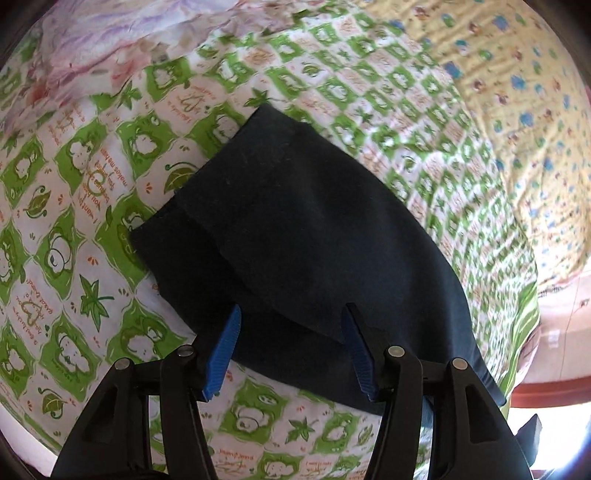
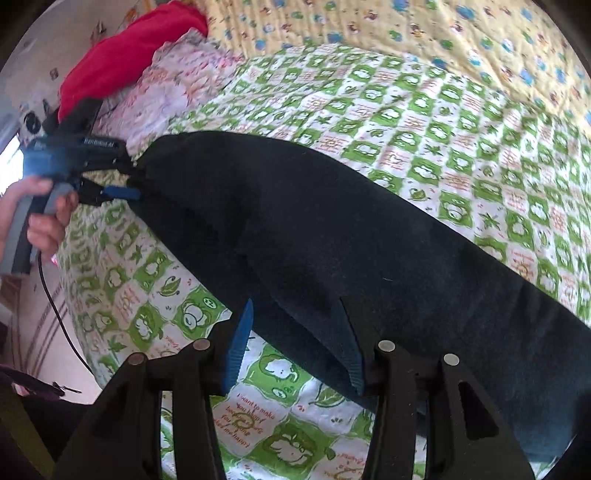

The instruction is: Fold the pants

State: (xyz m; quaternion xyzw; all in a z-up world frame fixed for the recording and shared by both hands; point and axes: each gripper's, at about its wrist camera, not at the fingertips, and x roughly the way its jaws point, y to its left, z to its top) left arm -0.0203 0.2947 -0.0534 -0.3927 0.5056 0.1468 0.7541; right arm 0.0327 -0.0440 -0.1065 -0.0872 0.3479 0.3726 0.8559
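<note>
Dark navy pants lie folded lengthwise on a bed with a green frog-print sheet. My left gripper is open, its blue-padded fingers straddling the near edge of the pants. In the right wrist view the pants stretch as a long dark band across the bed. My right gripper is open over their near edge. The left gripper also shows in the right wrist view, held by a hand at the far end of the pants, its jaws at the cloth edge.
A yellow quilt with blue prints lies behind the sheet. A red cloth and a pink floral cloth are piled at the bed's far left. A black cable hangs by the bed edge.
</note>
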